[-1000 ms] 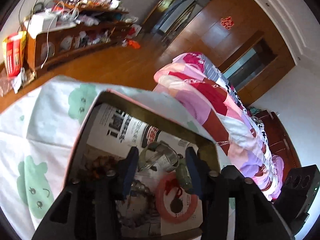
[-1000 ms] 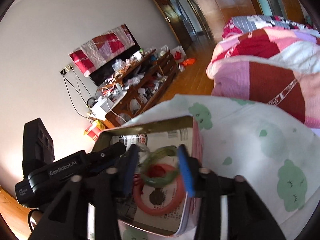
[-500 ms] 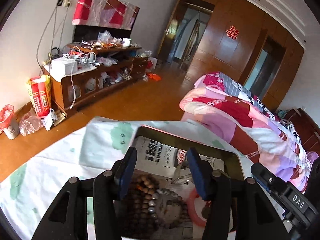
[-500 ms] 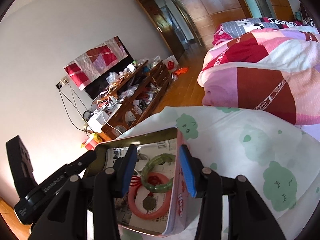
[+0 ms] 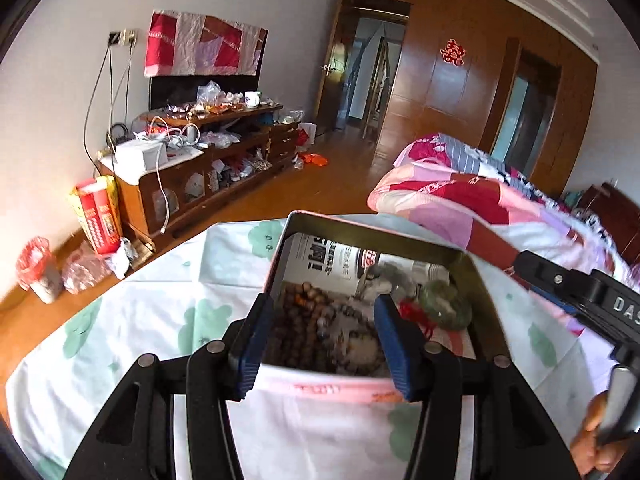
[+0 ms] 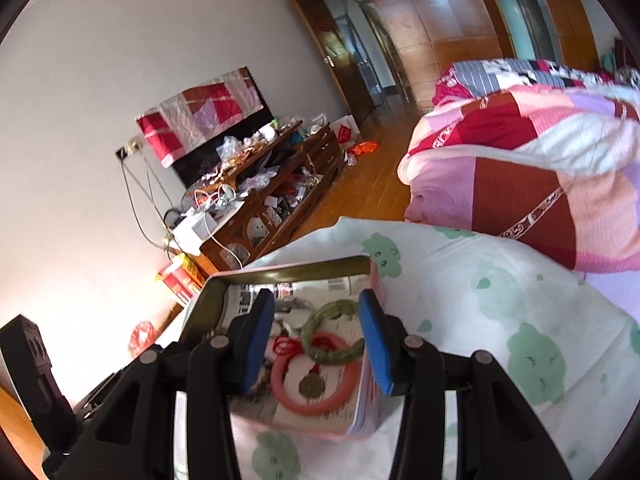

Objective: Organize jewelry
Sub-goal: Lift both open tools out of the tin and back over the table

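An open pink tin box (image 5: 476, 280) lined with newspaper sits on a white cloth with green prints; it also shows in the right wrist view (image 6: 288, 274). Inside lie a brown bead bracelet (image 5: 312, 320), a green jade bangle (image 6: 332, 336), a pink ring bangle (image 6: 316, 376) with a red cord and coin pendant, and a silver piece (image 5: 372, 280). My left gripper (image 5: 324, 346) is open and empty, above the box's near edge. My right gripper (image 6: 316, 348) is open and empty, above the bangles.
A folded pink and red quilt (image 6: 540, 168) lies beyond the box on the bed. A cluttered wooden TV cabinet (image 5: 208, 160) stands along the far wall across a wooden floor. The right gripper's body (image 5: 592, 300) shows at the right in the left wrist view.
Both grippers have pulled back and up from inside the box. The green bangle that sat between the right fingers now lies in the box on the pink ring.
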{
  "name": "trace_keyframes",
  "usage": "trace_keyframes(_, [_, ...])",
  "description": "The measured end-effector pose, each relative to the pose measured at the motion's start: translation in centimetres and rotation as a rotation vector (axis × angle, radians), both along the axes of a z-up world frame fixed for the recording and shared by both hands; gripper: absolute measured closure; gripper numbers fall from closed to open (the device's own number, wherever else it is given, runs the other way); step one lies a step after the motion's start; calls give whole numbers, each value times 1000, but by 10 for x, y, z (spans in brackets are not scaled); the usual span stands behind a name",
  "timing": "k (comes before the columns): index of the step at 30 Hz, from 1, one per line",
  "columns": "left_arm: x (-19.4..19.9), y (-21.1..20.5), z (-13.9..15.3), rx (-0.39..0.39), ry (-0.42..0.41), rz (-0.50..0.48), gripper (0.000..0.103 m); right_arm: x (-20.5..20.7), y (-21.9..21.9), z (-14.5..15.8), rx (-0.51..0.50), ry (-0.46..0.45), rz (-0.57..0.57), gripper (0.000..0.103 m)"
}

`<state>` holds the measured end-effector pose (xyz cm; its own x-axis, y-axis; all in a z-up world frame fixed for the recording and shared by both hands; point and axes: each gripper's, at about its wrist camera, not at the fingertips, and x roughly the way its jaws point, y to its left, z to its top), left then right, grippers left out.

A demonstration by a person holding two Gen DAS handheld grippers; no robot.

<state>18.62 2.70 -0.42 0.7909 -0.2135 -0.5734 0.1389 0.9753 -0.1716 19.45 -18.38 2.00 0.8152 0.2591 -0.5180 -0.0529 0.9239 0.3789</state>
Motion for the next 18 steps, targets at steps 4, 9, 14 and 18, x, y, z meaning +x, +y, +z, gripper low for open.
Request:
trace_keyframes(4, [-15, -1, -3, 60, -23, 25, 50, -19, 7, -1, -52, 0, 2, 56])
trace_keyframes(9, [-29, 0, -9, 100, -22, 45, 50, -43, 10, -8, -64, 4, -7, 56])
trace_keyframes(14, [-44, 1, -13, 106, -14, 54, 50, -66, 8, -15, -61, 13, -21, 56])
trace_keyframes(18, [-52, 0, -14, 115, -12, 58, 50, -82, 8, -16, -92, 8, -40, 56])
